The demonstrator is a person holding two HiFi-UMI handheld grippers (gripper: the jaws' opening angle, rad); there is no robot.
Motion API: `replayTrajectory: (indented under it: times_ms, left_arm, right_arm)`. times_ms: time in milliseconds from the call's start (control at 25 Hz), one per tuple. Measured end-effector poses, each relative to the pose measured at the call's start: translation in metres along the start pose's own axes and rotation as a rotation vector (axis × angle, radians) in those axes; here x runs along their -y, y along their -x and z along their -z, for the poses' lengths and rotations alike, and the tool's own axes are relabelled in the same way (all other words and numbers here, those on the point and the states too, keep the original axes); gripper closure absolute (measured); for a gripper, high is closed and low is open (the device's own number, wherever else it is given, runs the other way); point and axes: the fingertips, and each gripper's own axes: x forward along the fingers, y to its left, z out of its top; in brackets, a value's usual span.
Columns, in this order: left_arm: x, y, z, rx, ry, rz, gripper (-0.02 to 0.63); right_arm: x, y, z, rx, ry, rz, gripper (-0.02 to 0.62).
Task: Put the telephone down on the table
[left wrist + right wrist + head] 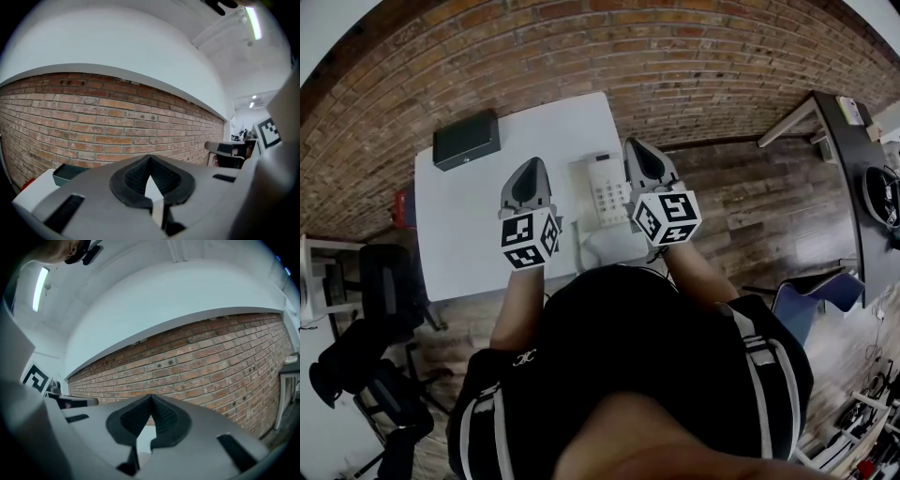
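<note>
A white desk telephone (607, 190) with a keypad lies flat on the white table (469, 225), between my two grippers. My left gripper (531, 164) is held above the table to the left of the phone, shut with nothing in it; in the left gripper view its ribbed pads (136, 176) meet at the tip. My right gripper (637, 145) hangs over the phone's right edge, also shut and empty, its tip (151, 398) facing the brick wall. Neither gripper touches the telephone. Both point roughly level toward the wall.
A black box (466, 139) sits at the table's far left corner, also in the left gripper view (65, 173). A brick wall (675, 66) runs behind the table. A dark office chair (380, 281) stands left; a black desk (853, 159) and blue chair (811, 300) stand right.
</note>
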Motion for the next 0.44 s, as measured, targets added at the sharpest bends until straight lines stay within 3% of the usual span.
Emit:
replayTrajectory:
  times_ms: [440]
  left_arm:
    - [0.005,-0.002,0.003,-0.017,0.056,0.028,0.606]
  right_arm:
    - [0.006,0.000,0.012,-0.054,0.011,0.019,0.597]
